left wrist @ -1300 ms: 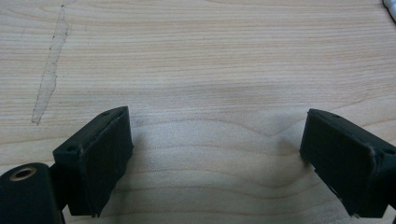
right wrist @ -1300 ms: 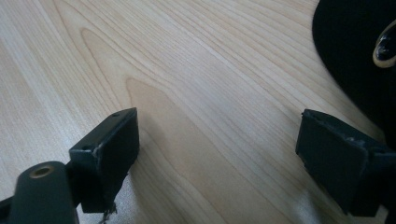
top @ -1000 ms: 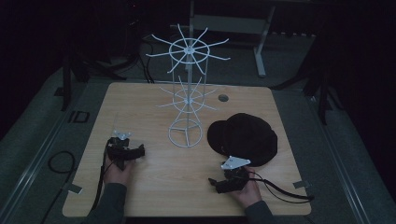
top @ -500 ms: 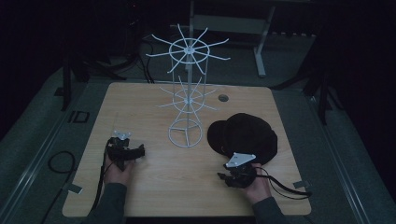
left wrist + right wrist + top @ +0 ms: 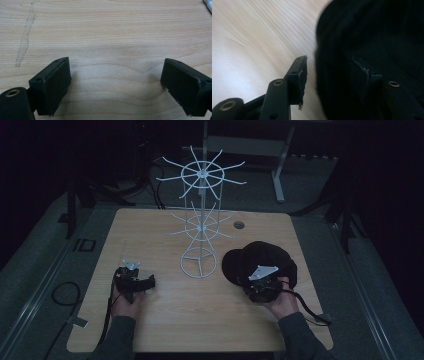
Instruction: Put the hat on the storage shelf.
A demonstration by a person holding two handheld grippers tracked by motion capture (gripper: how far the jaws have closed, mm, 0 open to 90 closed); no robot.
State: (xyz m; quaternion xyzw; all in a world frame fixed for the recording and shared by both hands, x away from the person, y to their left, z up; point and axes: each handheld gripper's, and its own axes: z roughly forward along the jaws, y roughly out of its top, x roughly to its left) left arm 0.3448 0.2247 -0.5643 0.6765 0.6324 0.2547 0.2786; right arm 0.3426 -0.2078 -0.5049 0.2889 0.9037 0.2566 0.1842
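With the right gripper [image 5: 329, 75] half open astride the cap [image 5: 260, 262] edge, closing may pinch only fabric and slip, while the left gripper [image 5: 115, 82] gapes wide, empty, over the counter [image 5: 105, 30]

Wooden table [image 5: 165, 320], pale scuff [image 5: 24, 42] on its surface. Round grommet hole [image 5: 239, 225] near far edge. Metal desk frame [image 5: 280, 165] beyond, on floor.
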